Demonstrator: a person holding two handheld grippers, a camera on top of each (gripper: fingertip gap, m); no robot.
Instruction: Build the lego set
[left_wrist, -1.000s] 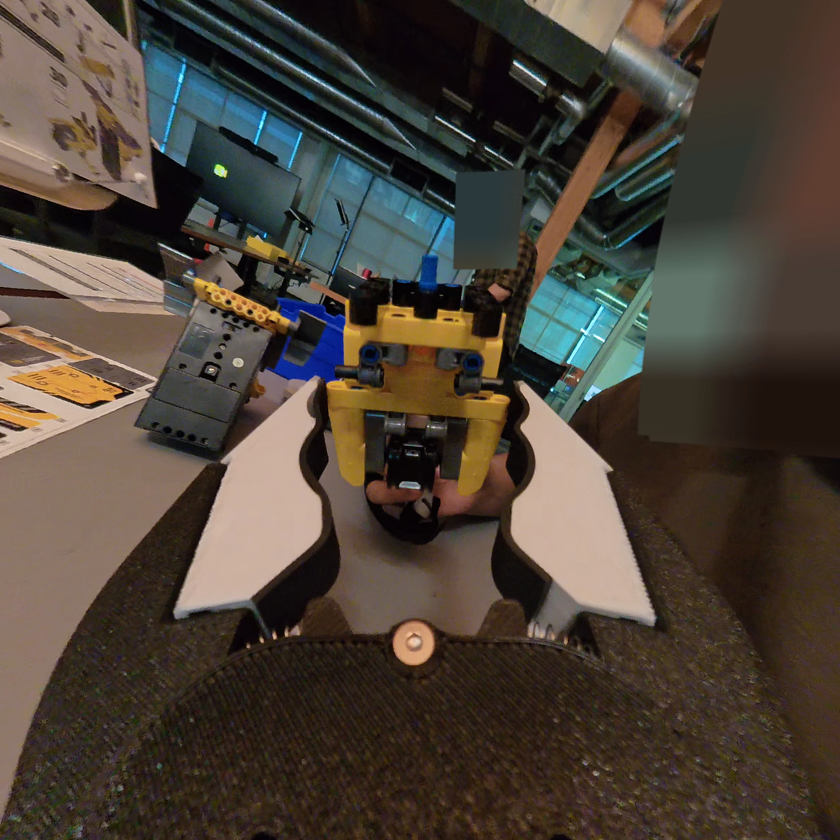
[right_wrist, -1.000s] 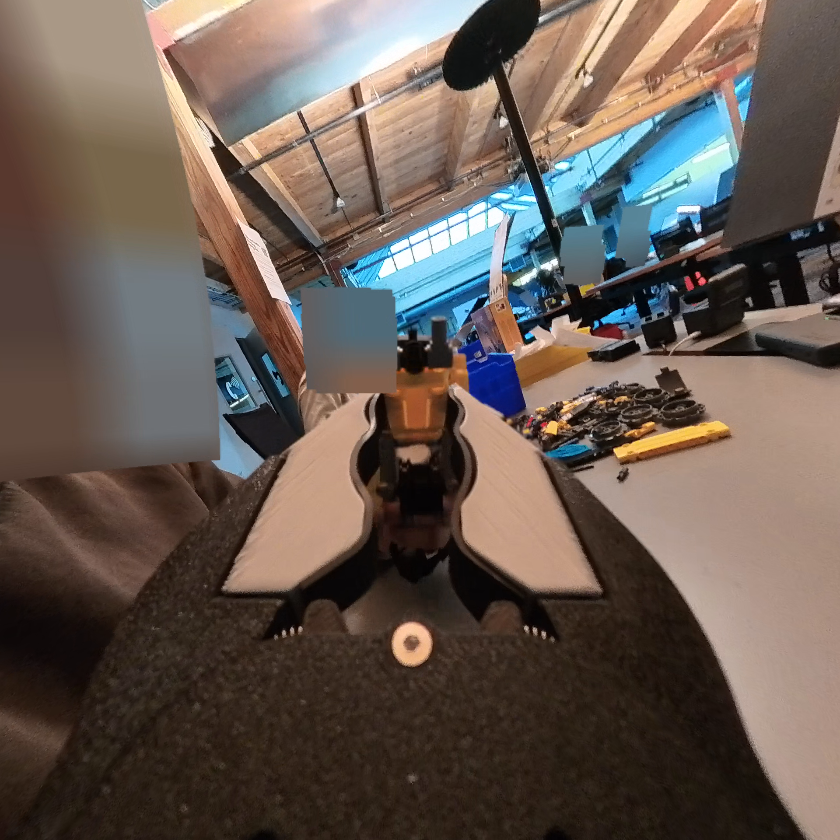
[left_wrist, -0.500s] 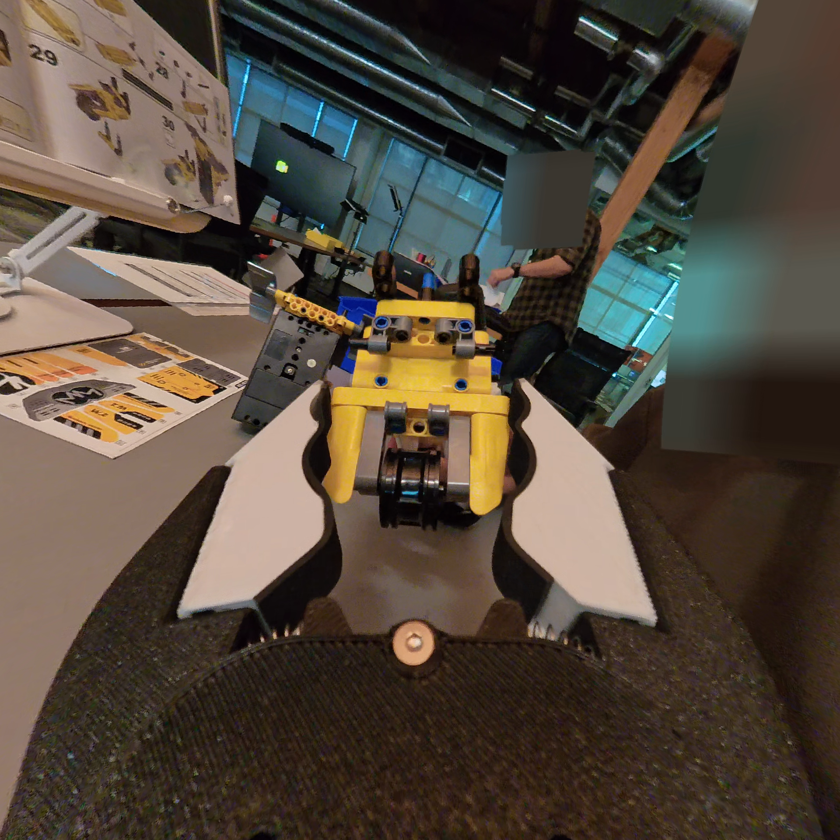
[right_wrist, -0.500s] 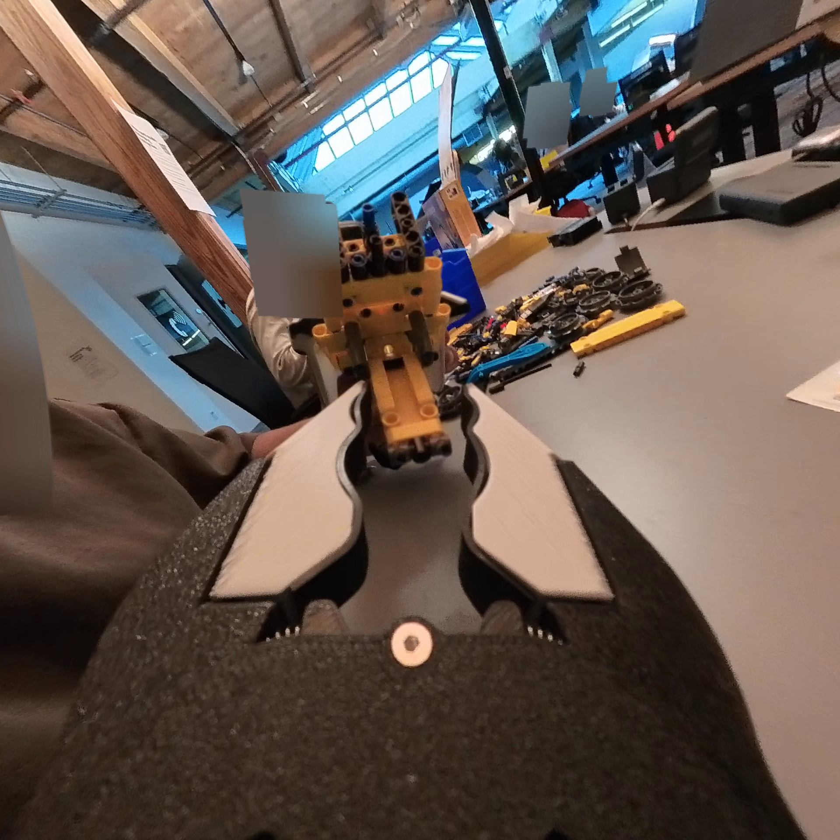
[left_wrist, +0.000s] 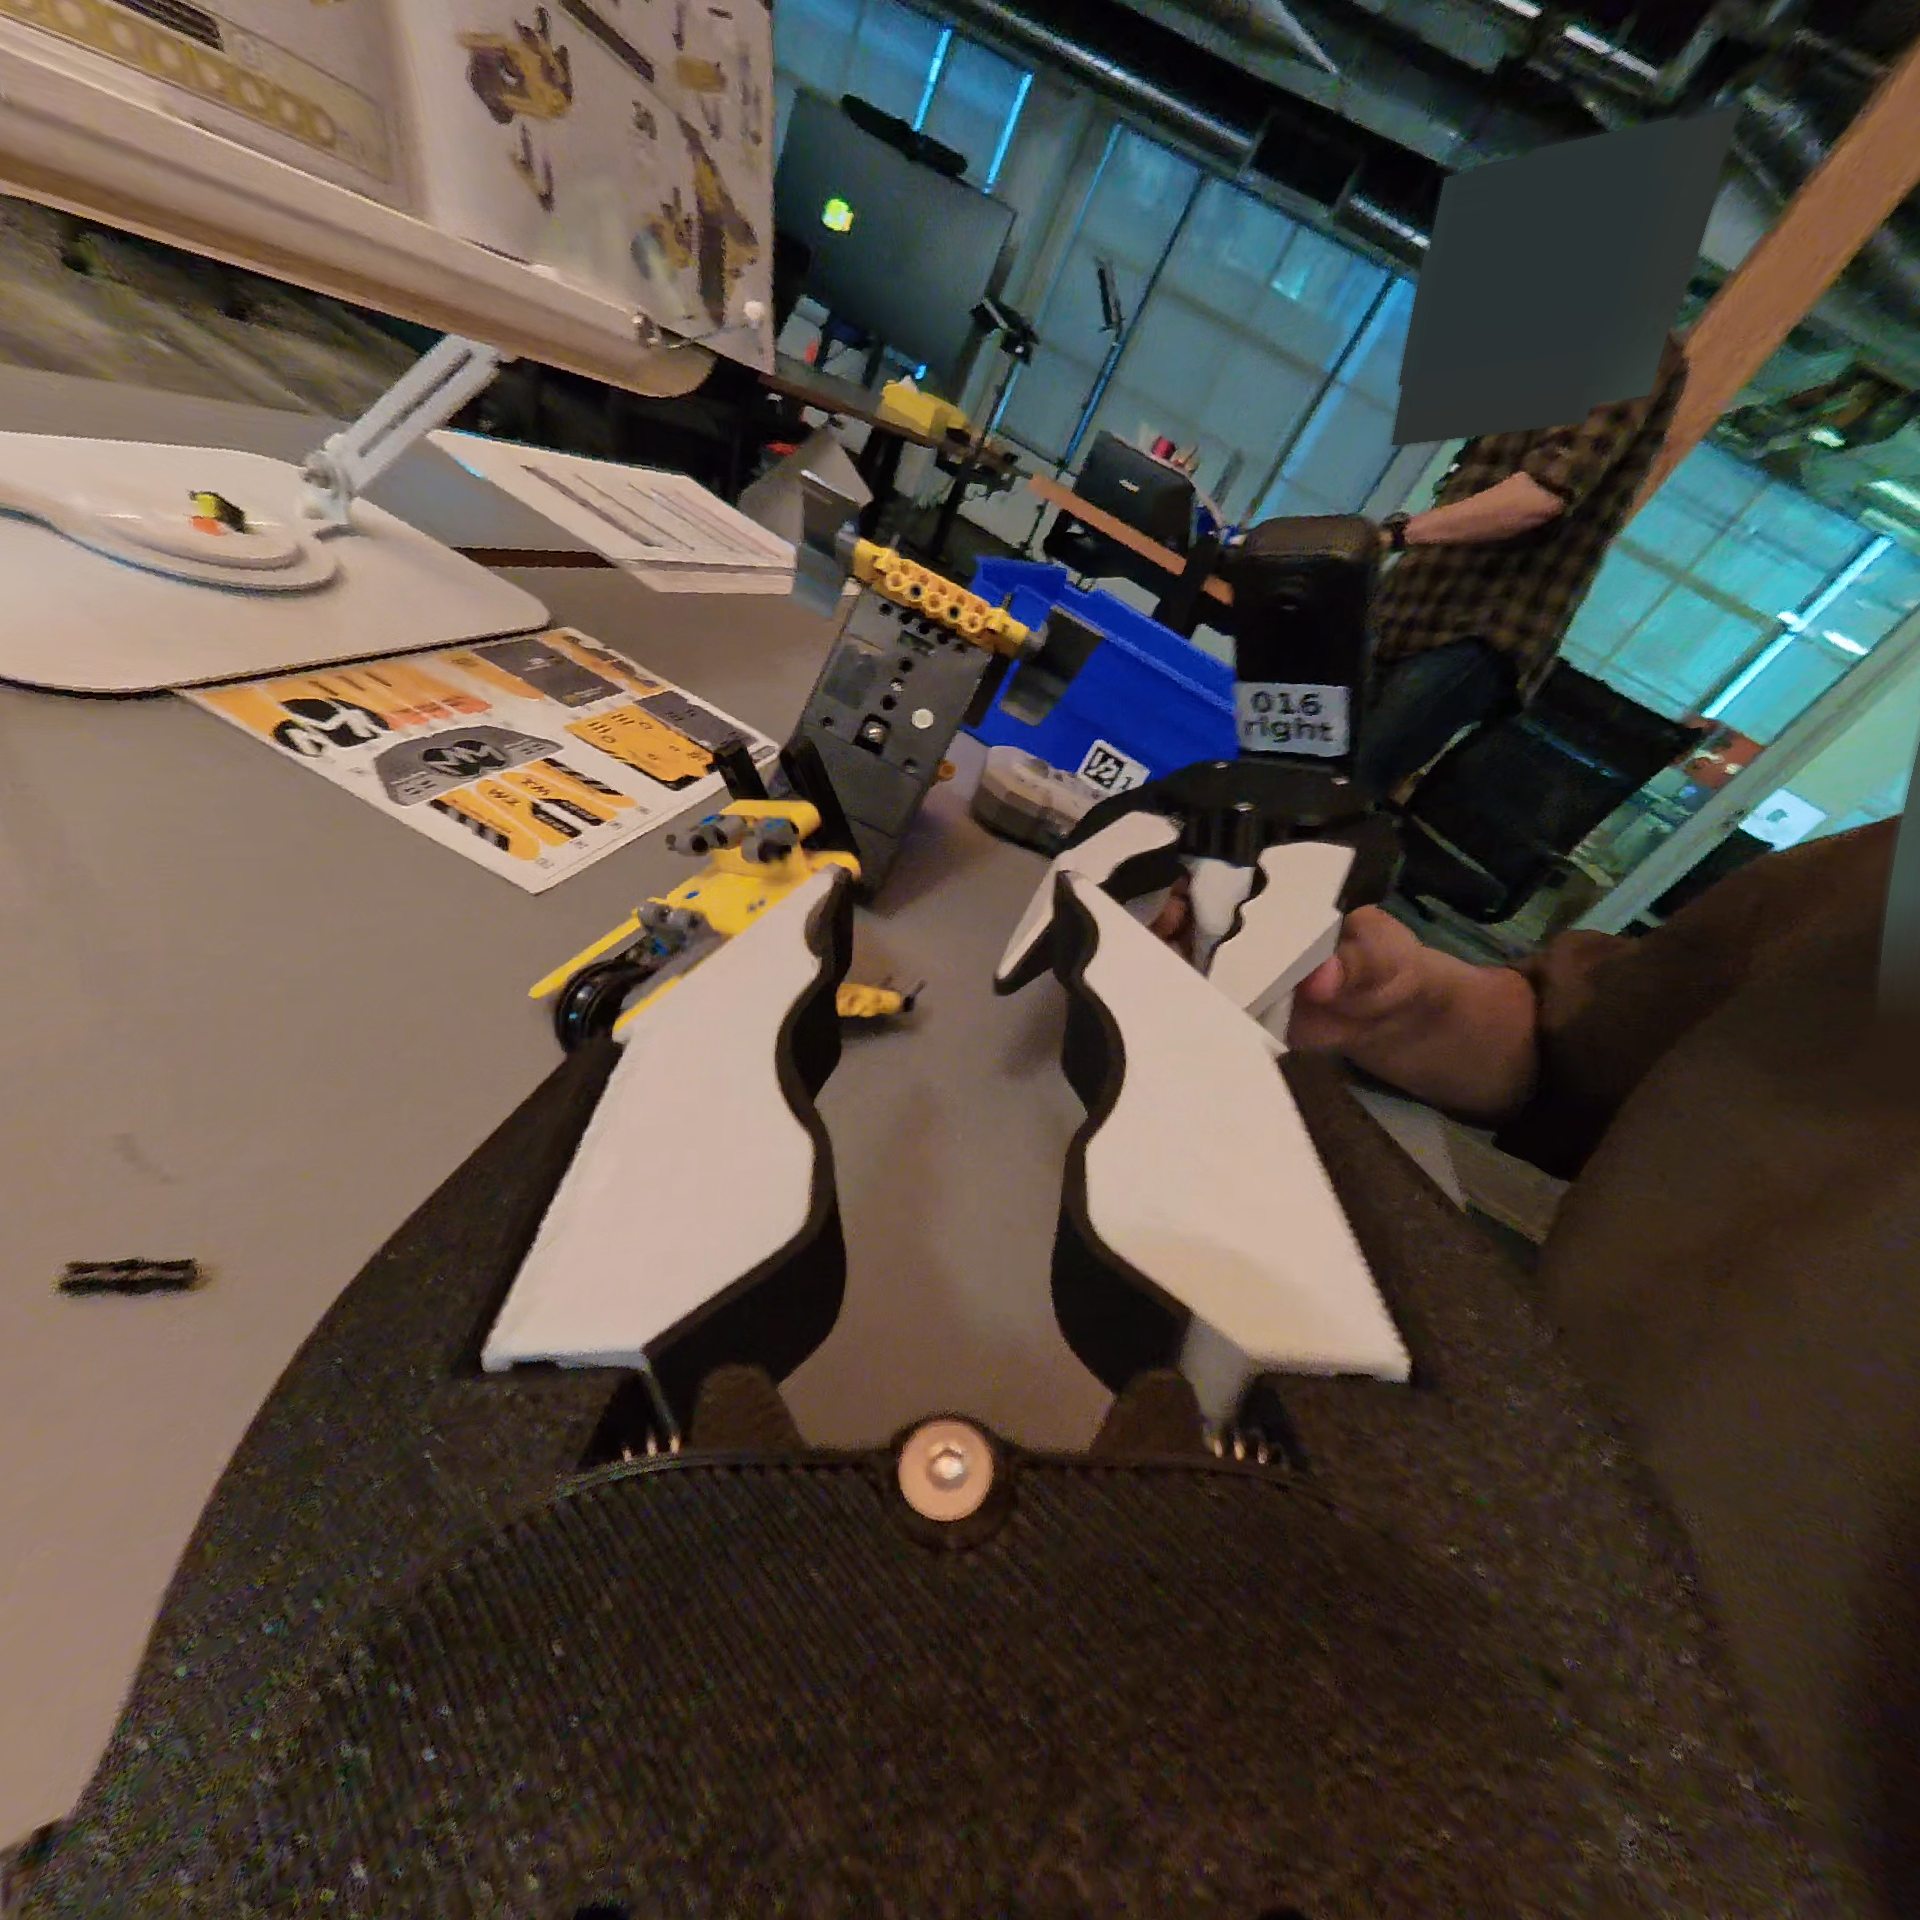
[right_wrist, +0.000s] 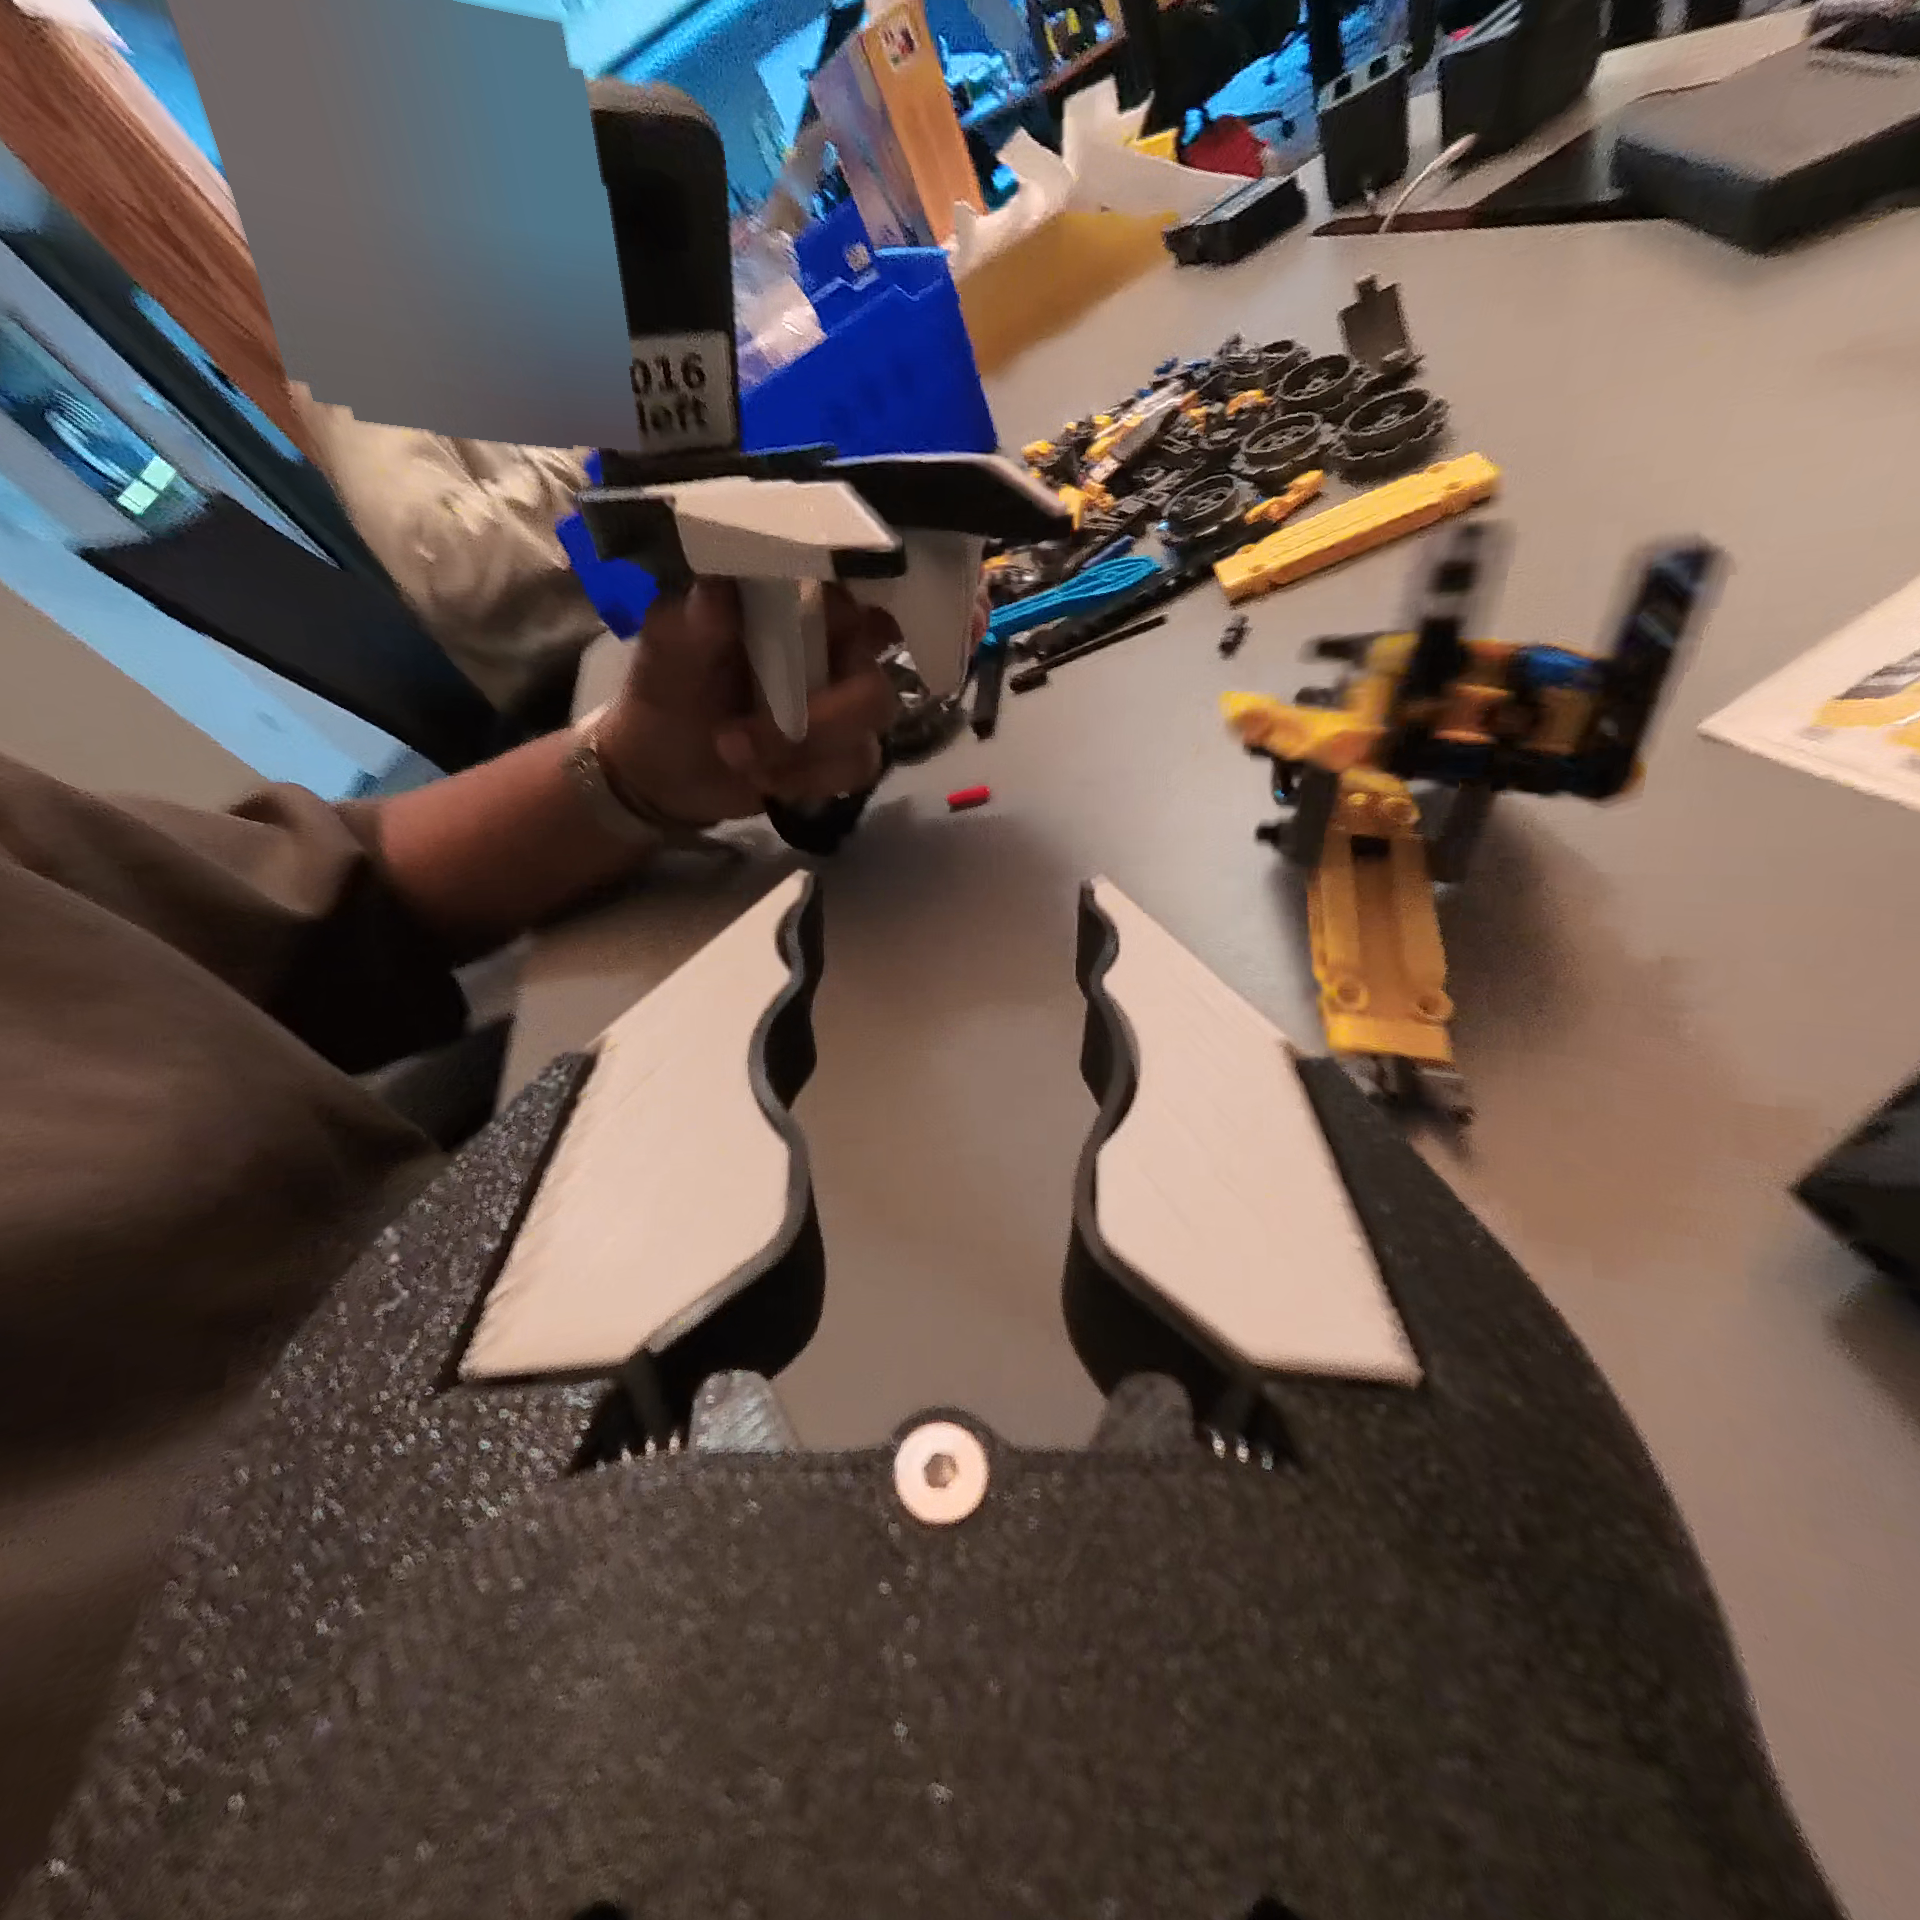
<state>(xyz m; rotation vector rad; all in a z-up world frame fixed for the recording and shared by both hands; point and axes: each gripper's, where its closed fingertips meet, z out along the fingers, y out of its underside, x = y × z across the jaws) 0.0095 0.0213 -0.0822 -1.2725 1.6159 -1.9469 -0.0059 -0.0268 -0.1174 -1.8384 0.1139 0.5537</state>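
A yellow and black brick model lies on the grey table, just left of my left gripper's left finger. My left gripper is open and empty. My right gripper is open and empty too, low over the table. In the right wrist view the model sits ahead to the right, blurred, apart from the fingers. Each view shows the other gripper held in a hand: the right gripper and the left gripper.
A dark grey block with a yellow beam, a blue bin, a sticker sheet and a booklet on a stand lie ahead. A pile of loose parts, a long yellow beam and a small red piece lie farther off. The left gripper's tips are roughly 7 cm from the right gripper's.
Both grippers were shut on the yellow model and held it up between them. Both have opened and drawn back, and the model now lies on the table.
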